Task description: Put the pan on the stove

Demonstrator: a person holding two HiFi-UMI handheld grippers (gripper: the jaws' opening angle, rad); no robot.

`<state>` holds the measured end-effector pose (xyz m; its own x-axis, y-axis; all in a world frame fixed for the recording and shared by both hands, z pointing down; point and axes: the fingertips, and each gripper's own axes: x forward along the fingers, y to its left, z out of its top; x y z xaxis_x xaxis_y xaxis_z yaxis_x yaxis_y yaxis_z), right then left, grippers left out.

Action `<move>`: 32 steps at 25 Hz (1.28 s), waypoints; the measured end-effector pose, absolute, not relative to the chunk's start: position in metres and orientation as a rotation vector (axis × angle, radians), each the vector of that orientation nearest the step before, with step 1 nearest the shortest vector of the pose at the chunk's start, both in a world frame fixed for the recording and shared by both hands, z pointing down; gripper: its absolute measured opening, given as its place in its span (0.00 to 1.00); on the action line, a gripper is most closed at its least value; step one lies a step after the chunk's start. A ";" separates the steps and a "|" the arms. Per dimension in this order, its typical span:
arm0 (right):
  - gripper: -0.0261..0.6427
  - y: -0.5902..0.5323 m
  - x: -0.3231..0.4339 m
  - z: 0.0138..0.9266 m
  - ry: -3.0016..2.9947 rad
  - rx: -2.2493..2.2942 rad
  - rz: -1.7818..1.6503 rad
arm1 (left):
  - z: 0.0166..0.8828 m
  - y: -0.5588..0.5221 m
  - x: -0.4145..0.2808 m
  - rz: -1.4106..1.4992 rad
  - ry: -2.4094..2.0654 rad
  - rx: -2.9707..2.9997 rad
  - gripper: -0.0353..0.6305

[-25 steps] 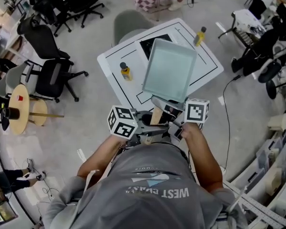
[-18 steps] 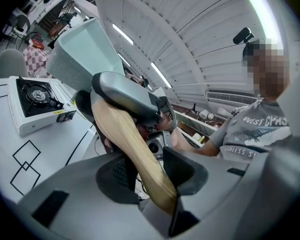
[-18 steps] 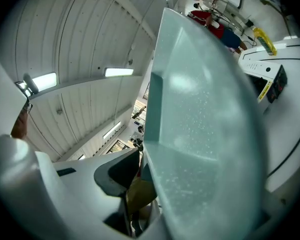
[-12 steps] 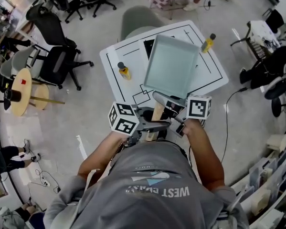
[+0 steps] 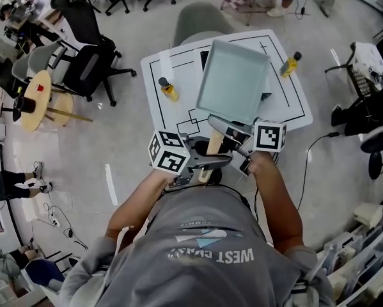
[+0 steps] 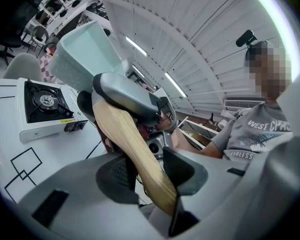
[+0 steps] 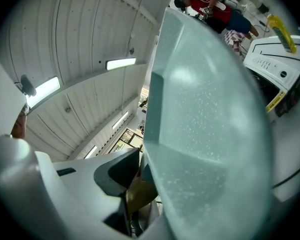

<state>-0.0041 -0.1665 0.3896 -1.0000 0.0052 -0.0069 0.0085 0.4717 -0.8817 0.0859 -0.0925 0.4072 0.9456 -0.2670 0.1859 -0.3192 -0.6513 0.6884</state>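
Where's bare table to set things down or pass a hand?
Bare: the white table's near-left corner, between the dark-capped yellow bottle and the near edge; also the right strip nearer than the second yellow bottle. Crowded: the centre, where the white gas stove sits under the held pale-teal square pan.

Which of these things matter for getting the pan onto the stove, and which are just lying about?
For the job: pan, gripped by left gripper and right gripper; stove.
Just lying about: yellow bottles, office chairs, round side table.
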 end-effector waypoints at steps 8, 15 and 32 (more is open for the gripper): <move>0.26 -0.185 -0.001 0.411 2.729 0.063 -1.672 | 0.423 -0.116 0.092 0.041 -0.487 2.259 0.26; 0.26 -0.205 -0.007 0.427 2.729 0.064 -1.713 | 0.435 -0.137 0.086 0.011 -0.507 2.227 0.26; 0.27 -0.249 -0.014 0.485 2.691 -0.068 -1.868 | 0.478 -0.179 0.075 -0.010 -0.450 2.143 0.26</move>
<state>-0.0143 -0.2495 0.4849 -0.9901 0.0424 0.1341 -0.1108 0.3521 -0.9294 0.0745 -0.1788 0.4782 0.9333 -0.3216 0.1601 -0.3139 -0.5134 0.7987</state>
